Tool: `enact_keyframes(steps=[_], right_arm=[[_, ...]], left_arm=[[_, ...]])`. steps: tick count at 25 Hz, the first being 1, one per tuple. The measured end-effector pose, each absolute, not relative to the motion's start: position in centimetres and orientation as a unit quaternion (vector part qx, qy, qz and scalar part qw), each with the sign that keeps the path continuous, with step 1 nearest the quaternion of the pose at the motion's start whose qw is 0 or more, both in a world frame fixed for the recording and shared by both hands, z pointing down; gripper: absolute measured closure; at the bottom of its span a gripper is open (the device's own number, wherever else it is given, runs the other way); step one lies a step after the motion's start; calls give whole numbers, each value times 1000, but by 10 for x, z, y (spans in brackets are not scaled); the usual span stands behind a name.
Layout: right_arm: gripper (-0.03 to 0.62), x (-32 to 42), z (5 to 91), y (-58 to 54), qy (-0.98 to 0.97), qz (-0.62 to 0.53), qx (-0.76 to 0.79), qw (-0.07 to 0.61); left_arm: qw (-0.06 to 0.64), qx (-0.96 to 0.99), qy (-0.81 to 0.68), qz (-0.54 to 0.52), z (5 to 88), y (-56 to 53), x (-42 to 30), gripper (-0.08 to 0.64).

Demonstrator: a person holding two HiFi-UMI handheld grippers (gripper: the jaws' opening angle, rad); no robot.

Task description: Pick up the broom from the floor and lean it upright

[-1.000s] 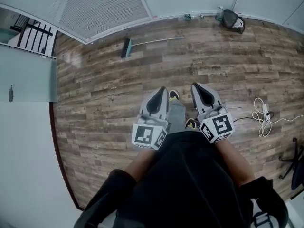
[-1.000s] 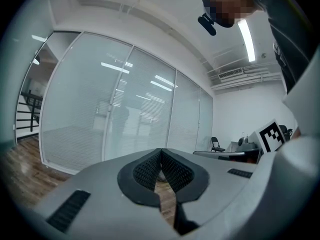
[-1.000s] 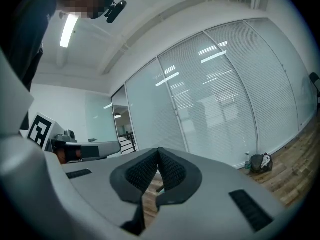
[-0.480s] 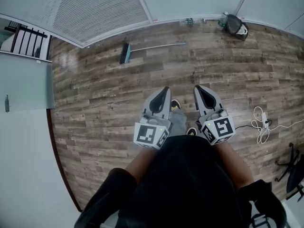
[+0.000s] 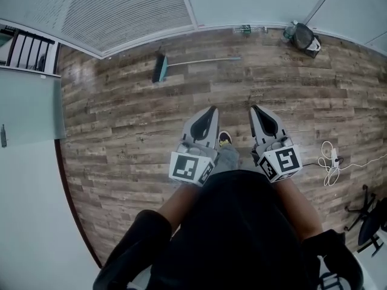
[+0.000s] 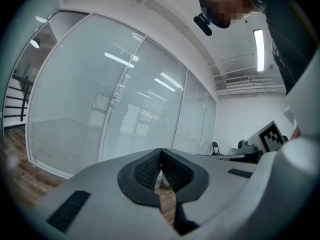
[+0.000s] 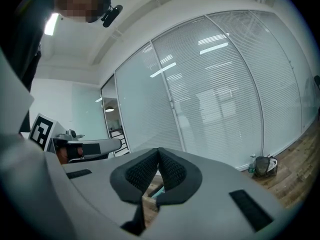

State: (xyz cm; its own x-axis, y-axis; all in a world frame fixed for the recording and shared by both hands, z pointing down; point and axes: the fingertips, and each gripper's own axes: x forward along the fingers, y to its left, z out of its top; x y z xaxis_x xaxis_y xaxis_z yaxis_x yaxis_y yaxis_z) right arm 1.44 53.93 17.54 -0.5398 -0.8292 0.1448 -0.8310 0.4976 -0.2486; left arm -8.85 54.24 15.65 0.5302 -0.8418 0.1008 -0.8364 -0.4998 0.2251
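Teal-bristled, grey-handled broom (image 5: 199,60) drifting lower at upper centre: approach progressing, pickup pending. Left tongs (image 5: 211,109), right tongs (image 5: 254,109) travelling pinched together, empty.

**No legible writing in any view**

No word, brand name or number can be read anywhere; the only sign-like marks to be seen are square black-and-white coded markers. One set is carried on the left cube (image 5: 189,168) at the back of the left tool (image 5: 211,110); another is carried on the right cube (image 5: 283,162) behind the right tool (image 5: 254,109). A single marker face is also caught at the right edge of the left gripper view, and one at the left edge of the right gripper view; the blocky patterns spell no letters. Any print on the bottle (image 7: 252,164) beside the dark bag (image 7: 267,166) is too small to be read.
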Motion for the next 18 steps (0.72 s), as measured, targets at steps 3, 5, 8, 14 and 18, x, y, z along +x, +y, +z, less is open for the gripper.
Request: enact_keyframes(steps=[3,5,8,14,18], right_arm=[[574,7,180,530,-862,149,484,8],[574,3,182,525,-861,150,485,14],[574,-3,182,518,-860,150,487,21],[574,0,175,507,-862,142,487,29],[574,0,176,491,-864,144,482,31]], left_arm=[[123,866,-484,-8,159,529,-100,537],[130,864,-486,-7,162,523,-106,537],[141,863,-485,-14,166,516,-112,537],[141,860,-489,-26,161,504,-114,538],[140,854,-500,-32,160,493,-118,537]])
